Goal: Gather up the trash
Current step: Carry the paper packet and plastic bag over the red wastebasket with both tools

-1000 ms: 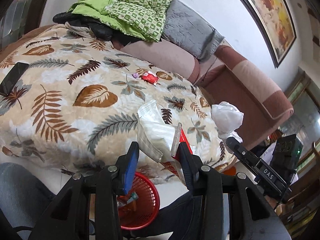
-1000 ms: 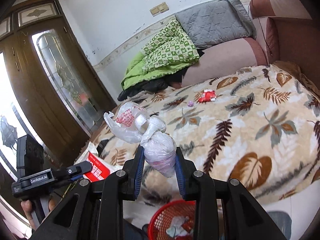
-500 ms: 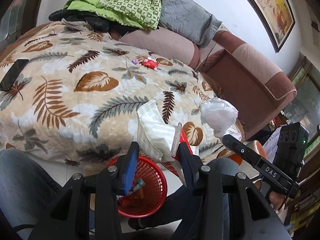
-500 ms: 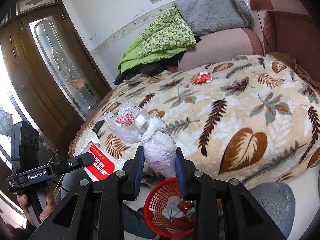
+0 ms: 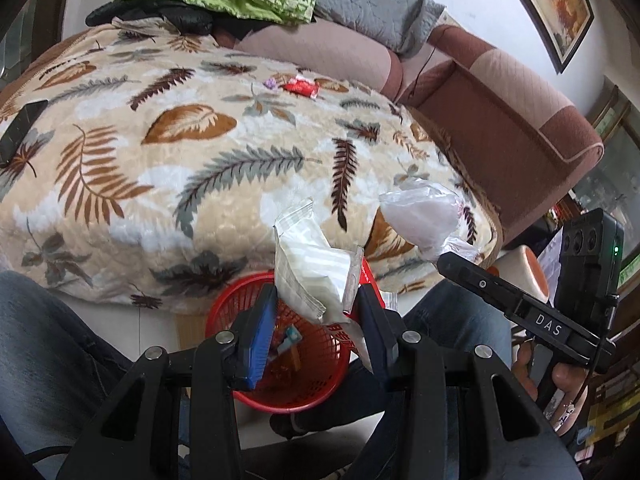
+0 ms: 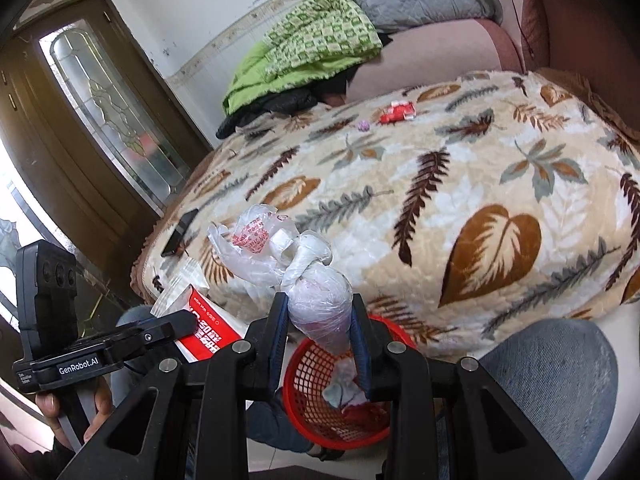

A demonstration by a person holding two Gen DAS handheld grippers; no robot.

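Observation:
My left gripper (image 5: 316, 314) is shut on a bunch of wrappers (image 5: 312, 268), white and clear ones with a red packet behind. It hangs just above a red mesh basket (image 5: 304, 384) on the floor. My right gripper (image 6: 318, 326) is shut on a knotted clear plastic bag (image 6: 318, 304), over the same basket (image 6: 312, 412), which holds several scraps. Each gripper also shows in the other's view: the right gripper (image 5: 452, 260) with its bag (image 5: 420, 216), the left gripper (image 6: 188, 322) with its red packet (image 6: 208, 334). On the leaf-patterned blanket (image 5: 180, 168) lie a red wrapper (image 5: 300, 87) and a small purple scrap (image 5: 271, 83).
A dark phone (image 5: 20, 128) lies near the blanket's left edge. Green bedding and a grey pillow (image 5: 368, 4) are heaped at the far end. A person's jeans-clad knees (image 5: 44, 340) flank the basket. A brown sofa arm (image 5: 520, 120) stands to the right, a glazed door (image 6: 100, 120) to the left.
Both grippers have sunk with their loads, from over the blanket's edge down to just above the red basket, which now shows far more fully. Neither grip has altered.

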